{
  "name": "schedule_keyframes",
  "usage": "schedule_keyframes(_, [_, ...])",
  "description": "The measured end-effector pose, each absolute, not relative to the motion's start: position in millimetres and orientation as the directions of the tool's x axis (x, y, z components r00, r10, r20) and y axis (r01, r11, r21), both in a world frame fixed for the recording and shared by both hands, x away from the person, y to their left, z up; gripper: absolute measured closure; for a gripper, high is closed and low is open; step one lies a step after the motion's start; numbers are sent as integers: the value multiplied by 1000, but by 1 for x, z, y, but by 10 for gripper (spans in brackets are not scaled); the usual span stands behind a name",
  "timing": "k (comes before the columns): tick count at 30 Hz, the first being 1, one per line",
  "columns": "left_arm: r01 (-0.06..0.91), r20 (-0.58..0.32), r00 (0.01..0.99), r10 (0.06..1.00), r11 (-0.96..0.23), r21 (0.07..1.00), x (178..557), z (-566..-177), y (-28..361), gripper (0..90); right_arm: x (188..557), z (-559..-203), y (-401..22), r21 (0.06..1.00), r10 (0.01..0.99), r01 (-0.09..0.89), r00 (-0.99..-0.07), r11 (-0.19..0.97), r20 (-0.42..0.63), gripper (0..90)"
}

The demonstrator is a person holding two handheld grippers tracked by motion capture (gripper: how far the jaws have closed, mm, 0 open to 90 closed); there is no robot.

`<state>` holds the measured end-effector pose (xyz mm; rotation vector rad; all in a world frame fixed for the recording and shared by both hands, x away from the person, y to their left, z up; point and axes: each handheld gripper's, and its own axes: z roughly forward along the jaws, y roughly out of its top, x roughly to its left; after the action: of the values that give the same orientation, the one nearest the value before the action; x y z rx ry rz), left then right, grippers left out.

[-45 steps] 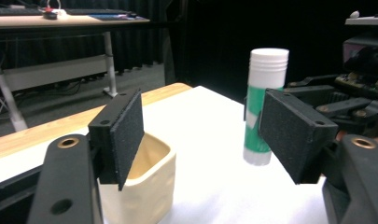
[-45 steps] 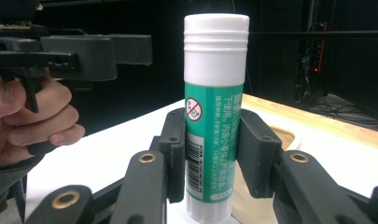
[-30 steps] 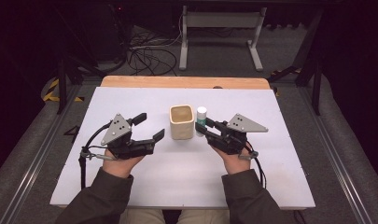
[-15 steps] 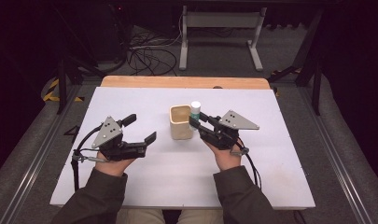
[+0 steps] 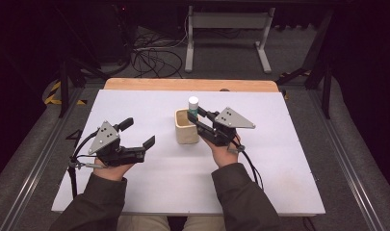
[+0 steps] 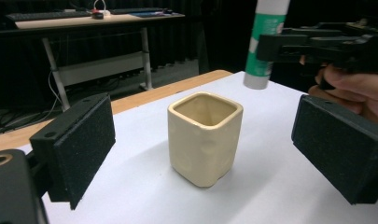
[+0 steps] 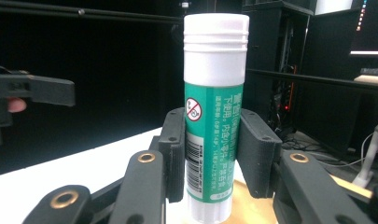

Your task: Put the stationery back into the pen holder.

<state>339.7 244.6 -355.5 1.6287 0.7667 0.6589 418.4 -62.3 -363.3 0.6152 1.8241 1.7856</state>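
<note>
From up high, we see the left gripper at the lower left of the white table, with its jaws wide apart and nothing between them; they have just been opening. The cream cup sits in the middle of the picture, well to the right of that gripper. Right of the cup, the right gripper is clamped on a glue stick, held upright just over the cup's far right corner.

The left gripper view lets us look at the cup from the side. It is square with round corners, and it stands between the two black pads but does not touch them. At the upper right we see the bottom of the glue stick hanging above the cup's rim.

The right gripper view shows the glue stick up close. It has a white cap and a green label with a barcode, a small red no-sign, and white Chinese writing too small for us to read
</note>
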Motion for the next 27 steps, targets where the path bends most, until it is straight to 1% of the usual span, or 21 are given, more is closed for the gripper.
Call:
schedule_keyframes(7, [119, 3, 612, 791, -96, 988, 338, -352, 250, 77, 433, -372, -46, 998, 657, -40, -751, 48, -62, 658])
schedule_keyframes(13, [126, -1, 609, 794, -95, 987, 339, -353, 252, 77, 440, -384, -34, 998, 695, -60, -716, 28, -62, 658])
schedule_keyframes(18, [129, -1, 609, 793, -98, 987, 340, -353, 253, 77, 442, -394, -26, 997, 713, -48, -698, 56, -73, 658])
schedule_keyframes(24, [130, 3, 611, 792, -104, 986, 340, -354, 251, 77, 446, -402, -26, 998, 740, -11, -670, 59, -51, 658])
schedule_keyframes(27, [115, 8, 607, 795, -97, 989, 339, -354, 252, 89, 447, -405, -25, 998, 740, -10, -670, 70, -59, 658])
